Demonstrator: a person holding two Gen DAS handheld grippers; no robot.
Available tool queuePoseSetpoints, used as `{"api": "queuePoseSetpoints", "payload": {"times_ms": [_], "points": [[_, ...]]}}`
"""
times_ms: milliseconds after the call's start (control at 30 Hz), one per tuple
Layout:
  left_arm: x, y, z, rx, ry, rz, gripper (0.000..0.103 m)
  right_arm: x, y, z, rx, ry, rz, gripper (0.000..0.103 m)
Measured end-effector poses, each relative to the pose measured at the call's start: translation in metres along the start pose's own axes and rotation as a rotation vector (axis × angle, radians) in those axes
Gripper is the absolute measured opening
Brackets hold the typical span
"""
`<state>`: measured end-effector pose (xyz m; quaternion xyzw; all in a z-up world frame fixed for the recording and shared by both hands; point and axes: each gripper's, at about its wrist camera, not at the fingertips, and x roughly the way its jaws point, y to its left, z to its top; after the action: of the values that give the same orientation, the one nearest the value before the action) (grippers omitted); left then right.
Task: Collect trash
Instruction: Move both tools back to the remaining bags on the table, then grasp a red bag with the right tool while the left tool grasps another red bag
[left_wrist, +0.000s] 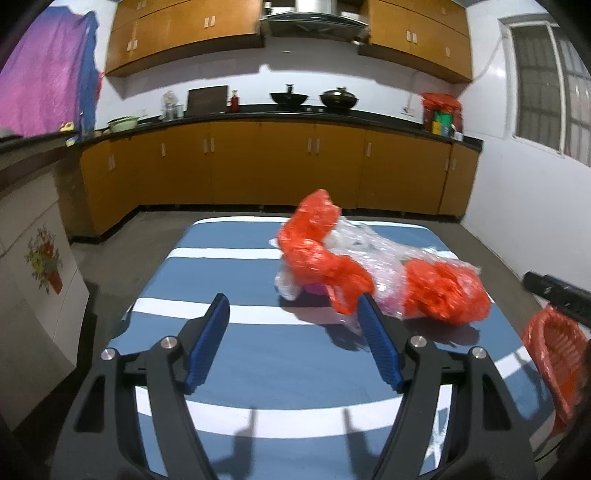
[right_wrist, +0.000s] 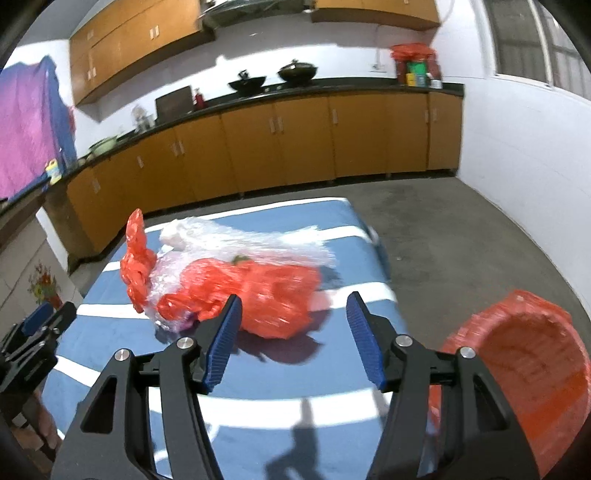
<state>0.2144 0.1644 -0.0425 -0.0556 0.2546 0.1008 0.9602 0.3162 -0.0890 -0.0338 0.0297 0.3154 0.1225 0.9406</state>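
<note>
A pile of crumpled orange and clear plastic bags (left_wrist: 373, 269) lies on the blue and white striped tabletop (left_wrist: 258, 354). My left gripper (left_wrist: 291, 302) is open and empty, its right finger close to the pile's near edge. The pile also shows in the right wrist view (right_wrist: 243, 284). My right gripper (right_wrist: 293, 306) is open and empty, just in front of the pile's right end. An orange basket lined with an orange bag (right_wrist: 524, 373) stands beside the table's right side; it also shows in the left wrist view (left_wrist: 554, 354).
The left gripper (right_wrist: 33, 339) shows at the right wrist view's left edge. Wooden kitchen cabinets (left_wrist: 280, 166) and a dark counter with pots run along the far wall. A white panel with a flower picture (left_wrist: 40, 266) stands left of the table. Grey floor surrounds the table.
</note>
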Motion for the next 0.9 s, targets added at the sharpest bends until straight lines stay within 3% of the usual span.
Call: {"api": "queuePoseSetpoints", "payload": {"times_ms": [333,433,500,567,767,900], "points": [[0.016,0.015,0.008,-0.064,0.01,-0.002,0.07,0.06,0.014,0.004,-0.001,0.082,-0.024,0.052],[0.025,0.012,0.014,-0.092,0.015,-0.023,0.07,0.074,0.014,-0.002,-0.003,0.132,-0.028,0.038],[0.032,0.007,0.021,-0.102,0.016,-0.035,0.07,0.079,0.015,-0.006,-0.012,0.155,-0.023,0.016],[0.039,0.0,0.025,-0.103,0.021,-0.041,0.07,0.077,0.016,-0.013,-0.034,0.159,-0.021,0.01],[0.071,-0.021,0.032,-0.103,0.078,-0.065,0.068,0.056,0.012,-0.026,-0.055,0.146,0.011,0.004],[0.093,-0.032,0.035,-0.097,0.135,-0.075,0.057,0.045,0.007,-0.033,-0.047,0.149,0.019,0.004]]}}
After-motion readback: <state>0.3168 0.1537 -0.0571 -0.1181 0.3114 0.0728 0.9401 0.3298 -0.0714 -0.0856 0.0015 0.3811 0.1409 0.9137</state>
